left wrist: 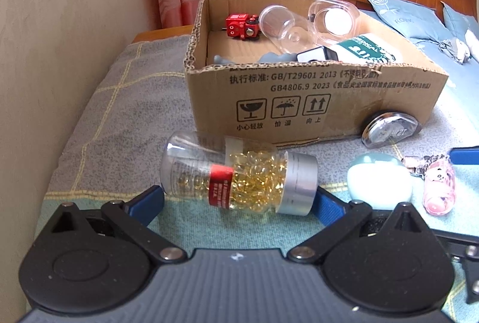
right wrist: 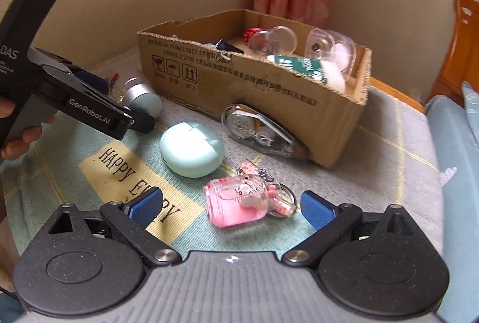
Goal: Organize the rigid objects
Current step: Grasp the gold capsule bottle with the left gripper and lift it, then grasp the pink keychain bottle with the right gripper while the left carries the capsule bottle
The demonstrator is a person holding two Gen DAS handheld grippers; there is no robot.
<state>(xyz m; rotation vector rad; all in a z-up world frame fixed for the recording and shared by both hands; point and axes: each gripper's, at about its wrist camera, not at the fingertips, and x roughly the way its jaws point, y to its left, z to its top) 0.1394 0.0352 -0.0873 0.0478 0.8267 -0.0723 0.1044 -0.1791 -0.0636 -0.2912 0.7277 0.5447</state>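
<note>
The clear capsule bottle with a silver cap (left wrist: pixel 239 176) lay between our left gripper's (left wrist: pixel 239 201) spread fingers, ungrasped; our right gripper (right wrist: pixel 230 207) gaped around the pink liquid-filled keychain (right wrist: pixel 239 201).

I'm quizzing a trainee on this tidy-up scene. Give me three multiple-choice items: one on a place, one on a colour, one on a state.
1. Where is the tape dispenser?
A. inside the box
B. on the bed against the box
C. in the right tool

2. What colour is the toy robot in the box?
A. red
B. green
C. yellow

3. How is the left tool set?
A. shut on nothing
B. out of view
C. open, with the capsule bottle between its fingers

Answers: 1 B, it lies at the box's outer wall. 2 A, its body is red. 3 C, the fingers stand apart at the bottle's ends.
</note>
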